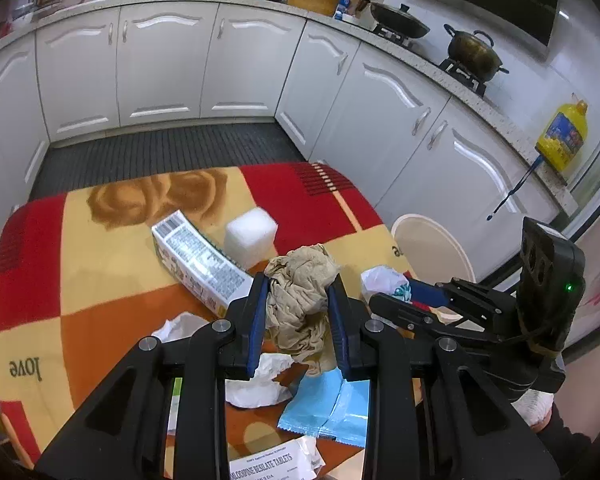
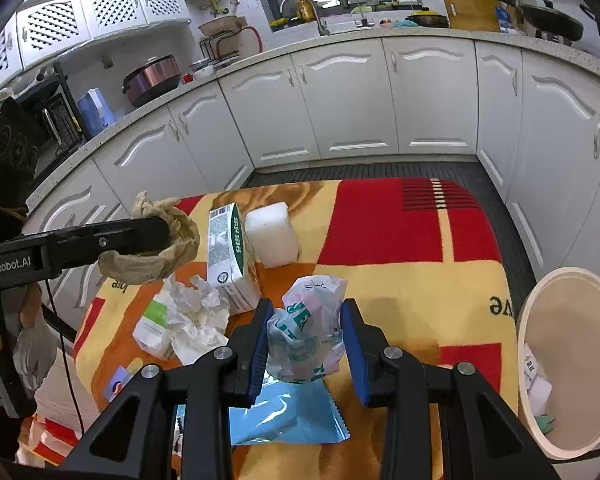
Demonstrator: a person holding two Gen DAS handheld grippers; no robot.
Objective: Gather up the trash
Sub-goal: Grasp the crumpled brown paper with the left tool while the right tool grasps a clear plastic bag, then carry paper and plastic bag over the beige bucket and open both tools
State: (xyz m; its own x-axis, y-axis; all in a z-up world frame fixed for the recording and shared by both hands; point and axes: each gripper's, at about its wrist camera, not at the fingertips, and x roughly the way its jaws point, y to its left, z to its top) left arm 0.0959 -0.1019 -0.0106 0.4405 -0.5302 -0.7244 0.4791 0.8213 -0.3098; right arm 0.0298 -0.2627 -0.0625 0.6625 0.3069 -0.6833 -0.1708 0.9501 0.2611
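Observation:
My left gripper is shut on a crumpled beige cloth and holds it above the table; it also shows in the right wrist view. My right gripper is shut on a crumpled white plastic bag with green print, seen from the left as well. A white bin stands right of the table with some trash inside. A printed carton, a white foam block, crumpled white paper and a blue wrapper lie on the table.
The table has a red, orange and cream blanket. A tablet packet lies at the near edge. White kitchen cabinets ring the dark floor mat. Pots stand on the stove. A yellow oil jug sits on the counter.

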